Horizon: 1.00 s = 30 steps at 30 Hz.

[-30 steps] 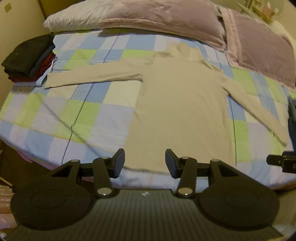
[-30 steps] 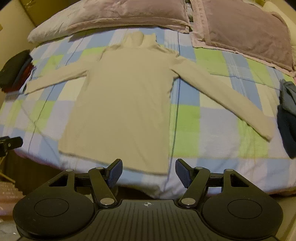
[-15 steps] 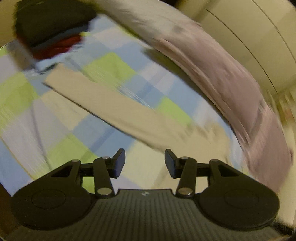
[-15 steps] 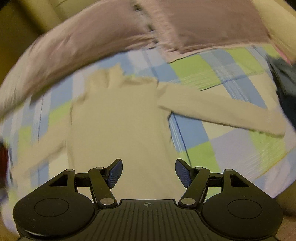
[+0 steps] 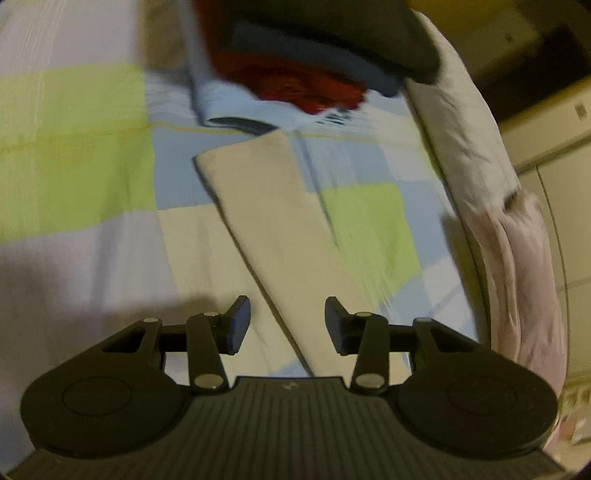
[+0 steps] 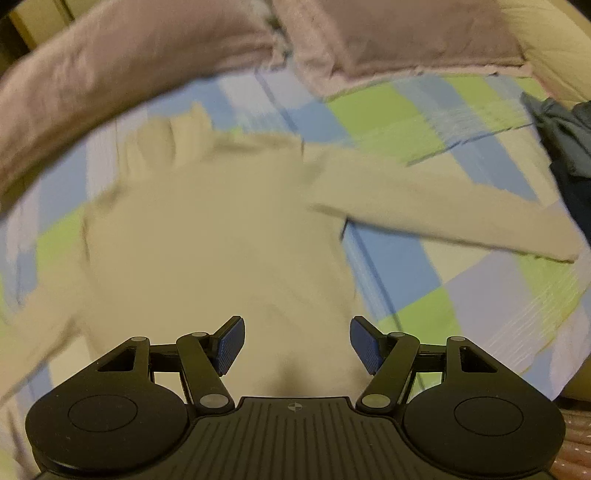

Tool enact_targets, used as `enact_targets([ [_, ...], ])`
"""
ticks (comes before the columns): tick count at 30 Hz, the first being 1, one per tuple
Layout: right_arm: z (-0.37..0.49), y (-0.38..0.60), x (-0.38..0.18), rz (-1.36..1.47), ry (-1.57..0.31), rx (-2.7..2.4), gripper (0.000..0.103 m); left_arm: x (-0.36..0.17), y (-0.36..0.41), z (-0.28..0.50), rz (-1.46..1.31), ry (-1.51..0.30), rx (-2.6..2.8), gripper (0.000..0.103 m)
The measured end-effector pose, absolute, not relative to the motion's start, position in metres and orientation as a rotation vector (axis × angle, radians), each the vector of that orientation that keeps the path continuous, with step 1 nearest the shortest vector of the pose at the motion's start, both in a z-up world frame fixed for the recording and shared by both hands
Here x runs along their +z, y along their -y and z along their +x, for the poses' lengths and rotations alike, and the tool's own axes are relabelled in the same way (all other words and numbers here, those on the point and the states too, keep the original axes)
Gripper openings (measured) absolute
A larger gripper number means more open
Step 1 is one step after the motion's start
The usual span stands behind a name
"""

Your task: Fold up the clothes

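The bed [image 6: 406, 258] carries everything here, its checked cover in blue, green, pale lilac and cream squares. Along the bed's head lie the pillows [image 6: 388, 33], mauve-pink and softly blurred in the right wrist view; in the left wrist view one pale pillow [image 5: 476, 136] runs down the bed's right-hand edge.

The beige turtleneck sweater [image 6: 207, 236] is spread flat on the bed cover, collar toward the pillows, body in the middle of the bed. One sleeve [image 6: 443, 214] stretches out straight toward the side of the bed where a dark blue-grey heap of clothes [image 6: 569, 147] lies. The other sleeve [image 5: 273, 225] lies flat across the checks, its cuff end just short of a stack of folded clothes [image 5: 306, 66], which sits on the bed with dark, blue and red layers showing; the stack is smeared by blur, so the single garments cannot be told apart.

The right tongs [image 6: 296, 343] hang over the lower body of the sweater on the bed, released, the blue-padded fingers wide apart with nothing between them. The left tongs [image 5: 287, 321] sit over the sleeve that points at the stack, also released and empty, the sleeve passing under the gap between the fingers.
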State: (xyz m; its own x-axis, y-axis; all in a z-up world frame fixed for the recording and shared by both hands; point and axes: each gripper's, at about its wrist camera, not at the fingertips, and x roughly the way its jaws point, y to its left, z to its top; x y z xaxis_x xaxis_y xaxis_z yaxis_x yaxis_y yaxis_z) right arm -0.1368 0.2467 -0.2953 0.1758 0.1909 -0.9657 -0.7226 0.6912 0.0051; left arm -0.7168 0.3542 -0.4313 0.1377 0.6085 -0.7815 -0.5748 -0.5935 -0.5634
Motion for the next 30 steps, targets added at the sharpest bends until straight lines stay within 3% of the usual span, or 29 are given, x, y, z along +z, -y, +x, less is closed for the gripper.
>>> enact_targets([
  [9,-0.149,-0.227,-0.363,-0.654,-1.259,0.693,0.067,-0.478,-0.358,-0.74,-1.496,0.291,1.624,0.036],
  [12,-0.139,-0.225,-0.375,-0.633,-1.259,0.701,0.067,-0.482,-0.362,-0.735,-1.44,0.302,1.636,0.026],
  [13,-0.135,-0.225,-0.378,-0.629,-1.257,0.703,0.067,-0.483,-0.364,-0.734,-1.419,0.275,1.651,0.003],
  [19,-0.109,-0.221,-0.386,-0.622,-1.235,0.728,0.067,-0.448,-0.368,-0.699,-1.263,0.227,1.604,0.0],
  [23,-0.082,-0.212,-0.378,-0.566,-1.201,0.738,0.067,-0.397,-0.371,-0.618,-1.209,0.22,1.282,0.0],
  [28,-0.05,-0.197,-0.36,-0.418,-1.167,0.753,0.067,-0.353,-0.362,-0.454,-1.131,0.063,0.775,0.002],
  [30,-0.036,-0.191,-0.353,-0.359,-1.152,0.759,0.067,-0.355,-0.352,-0.391,-1.12,-0.034,0.634,0.01],
])
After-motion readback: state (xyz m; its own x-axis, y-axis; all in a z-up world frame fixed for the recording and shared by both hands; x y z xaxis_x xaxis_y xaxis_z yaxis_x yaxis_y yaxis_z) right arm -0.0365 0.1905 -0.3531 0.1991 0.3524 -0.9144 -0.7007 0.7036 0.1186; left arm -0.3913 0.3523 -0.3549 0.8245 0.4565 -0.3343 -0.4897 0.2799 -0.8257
